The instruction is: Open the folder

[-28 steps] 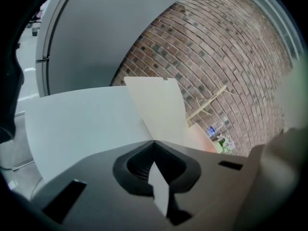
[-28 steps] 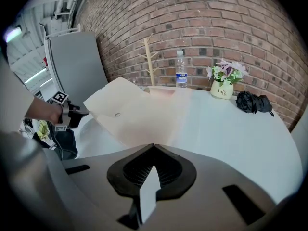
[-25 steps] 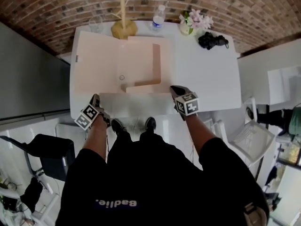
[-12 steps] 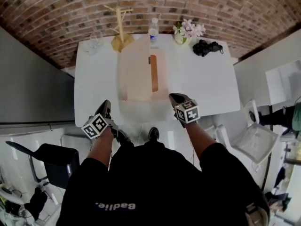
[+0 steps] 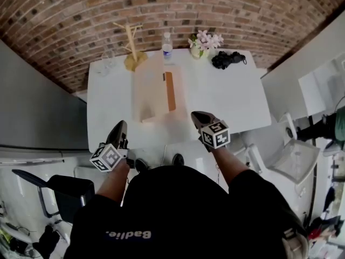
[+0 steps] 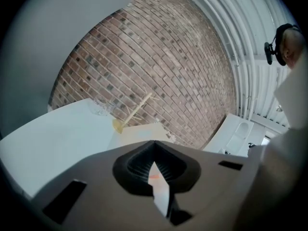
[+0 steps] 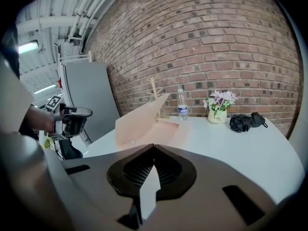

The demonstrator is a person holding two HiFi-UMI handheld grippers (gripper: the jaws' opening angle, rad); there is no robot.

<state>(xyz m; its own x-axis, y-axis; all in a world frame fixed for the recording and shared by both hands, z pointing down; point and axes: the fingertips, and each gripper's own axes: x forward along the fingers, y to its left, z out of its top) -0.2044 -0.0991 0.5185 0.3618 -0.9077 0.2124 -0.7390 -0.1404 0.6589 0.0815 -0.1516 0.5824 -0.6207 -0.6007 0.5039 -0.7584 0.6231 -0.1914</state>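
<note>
The folder, flat 1 second ago, stands half-closed; left gripper and right gripper, both closed, rose.

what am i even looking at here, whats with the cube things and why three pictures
No robot: a person holds two hand-held tongs, left tongs and right tongs; the marker cubes belong to them. One picture is from a head camera looking down; the others ride on each tool. Both are shut, holding nothing. On the white table stand a pink folder with its cover raised, a wooden stand, a water bottle, a flower pot and a black bundle.
</note>
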